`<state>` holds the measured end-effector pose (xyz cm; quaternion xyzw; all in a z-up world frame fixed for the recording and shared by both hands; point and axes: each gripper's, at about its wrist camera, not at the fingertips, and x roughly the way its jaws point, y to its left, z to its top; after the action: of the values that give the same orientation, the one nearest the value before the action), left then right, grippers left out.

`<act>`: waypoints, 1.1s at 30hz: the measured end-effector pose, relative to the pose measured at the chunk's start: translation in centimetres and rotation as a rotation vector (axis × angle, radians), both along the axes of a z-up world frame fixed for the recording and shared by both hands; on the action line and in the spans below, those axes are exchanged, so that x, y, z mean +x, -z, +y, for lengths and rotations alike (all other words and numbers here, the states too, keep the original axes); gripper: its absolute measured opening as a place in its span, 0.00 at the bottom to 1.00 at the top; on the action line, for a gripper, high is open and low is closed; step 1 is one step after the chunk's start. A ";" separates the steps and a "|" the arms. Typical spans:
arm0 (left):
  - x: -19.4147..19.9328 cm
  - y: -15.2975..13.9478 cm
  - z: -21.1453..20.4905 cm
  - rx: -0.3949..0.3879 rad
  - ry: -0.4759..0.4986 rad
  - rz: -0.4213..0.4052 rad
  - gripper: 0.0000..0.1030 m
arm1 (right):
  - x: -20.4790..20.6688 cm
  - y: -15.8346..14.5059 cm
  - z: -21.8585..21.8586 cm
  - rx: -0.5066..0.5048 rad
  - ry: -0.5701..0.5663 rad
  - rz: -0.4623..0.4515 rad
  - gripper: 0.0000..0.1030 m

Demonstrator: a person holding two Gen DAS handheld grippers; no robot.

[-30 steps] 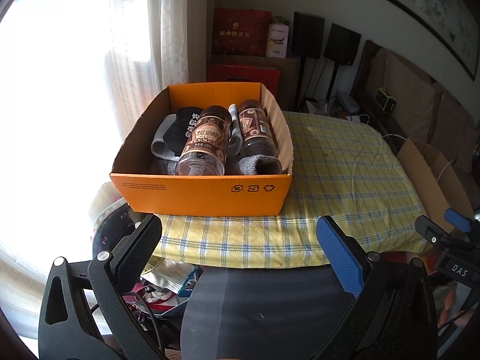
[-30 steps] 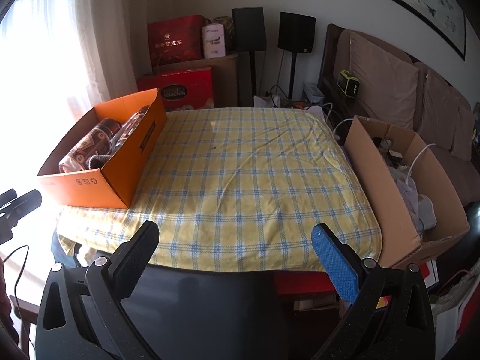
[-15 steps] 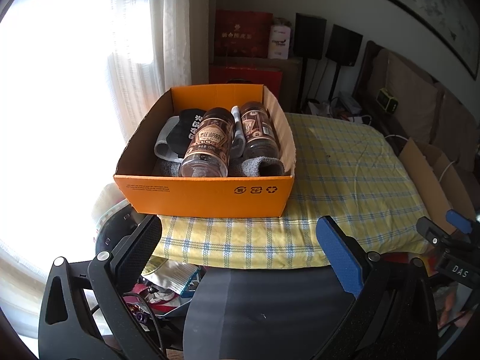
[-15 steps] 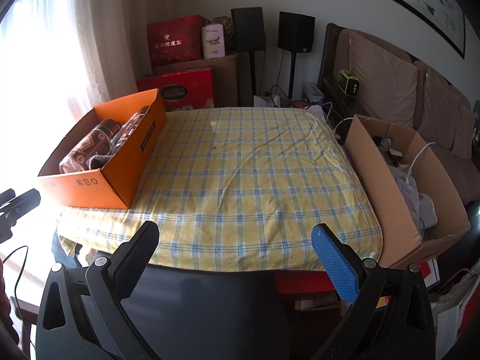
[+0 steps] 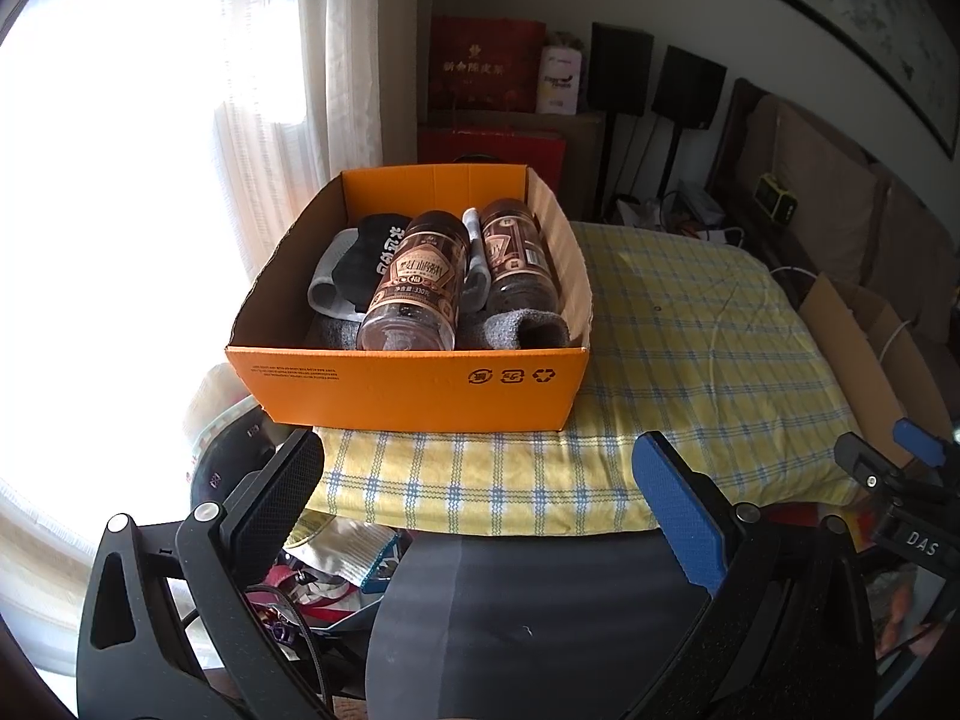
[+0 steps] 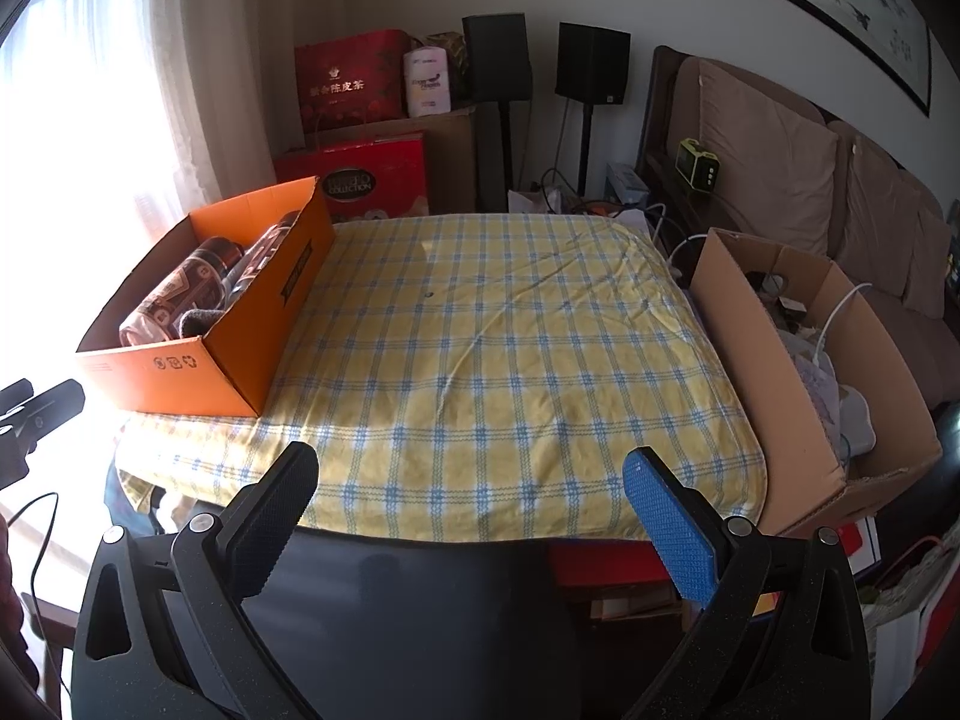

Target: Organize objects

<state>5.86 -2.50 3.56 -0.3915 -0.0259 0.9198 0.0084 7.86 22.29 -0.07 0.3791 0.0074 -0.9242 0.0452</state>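
Observation:
An orange cardboard box (image 5: 414, 387) stands on the left end of a table with a yellow checked cloth (image 5: 708, 348). In it lie two brown jars (image 5: 417, 282) (image 5: 519, 264), a white marker between them, a black cloth with white letters (image 5: 372, 252) and grey socks (image 5: 522, 327). My left gripper (image 5: 477, 468) is open and empty, held off the near table edge in front of the box. My right gripper (image 6: 468, 480) is open and empty at the near edge; the box (image 6: 180, 360) is at its left and the checked cloth (image 6: 510, 348) ahead.
A brown cardboard box (image 6: 798, 372) with cables and cloth stands off the table's right side. Red gift boxes (image 6: 360, 174), speakers and a sofa (image 6: 780, 174) are behind. A curtained window (image 5: 150, 180) is on the left. Clutter lies under the near table edge.
The left gripper has shifted slightly, so the orange box sits a little higher and further right in its view. The right view is almost unchanged. Both grippers stay open.

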 end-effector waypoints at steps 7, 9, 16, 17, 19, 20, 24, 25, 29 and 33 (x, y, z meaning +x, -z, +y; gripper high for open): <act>0.0 0.0 -0.1 0.002 -0.002 -0.001 1.00 | 0.1 0.0 0.0 -0.002 -0.001 -0.002 1.00; 0.0 0.0 -0.1 0.003 -0.001 -0.003 1.00 | 0.1 0.1 0.0 -0.002 0.002 -0.001 1.00; -0.1 0.3 0.2 0.001 0.008 -0.023 1.00 | 0.0 0.1 0.2 -0.014 0.002 -0.004 1.00; -0.1 0.4 0.2 0.004 0.008 -0.026 1.00 | 0.1 0.1 0.2 -0.015 0.002 -0.002 1.00; -0.1 0.4 0.1 0.011 0.006 -0.025 1.00 | 0.0 0.2 0.2 -0.014 0.002 -0.008 1.00; -0.1 0.4 0.1 0.010 0.004 -0.024 1.00 | 0.0 0.2 0.2 -0.012 0.002 -0.008 1.00; 0.0 0.2 0.0 0.001 -0.007 -0.012 1.00 | 0.1 0.1 0.1 -0.004 0.004 -0.002 1.00; 0.0 0.1 0.0 0.000 -0.008 -0.011 1.00 | 0.1 0.1 0.1 -0.004 0.004 -0.001 1.00; 0.1 0.1 -0.1 -0.005 -0.016 -0.008 1.00 | 0.1 0.1 0.1 -0.004 0.005 0.000 1.00; 0.0 0.0 -0.1 -0.005 -0.016 -0.006 1.00 | 0.2 0.1 0.1 -0.002 0.006 0.001 1.00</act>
<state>5.89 -2.63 3.56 -0.3940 -0.0265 0.9187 0.0000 8.01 22.44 -0.18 0.3788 0.0053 -0.9245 0.0429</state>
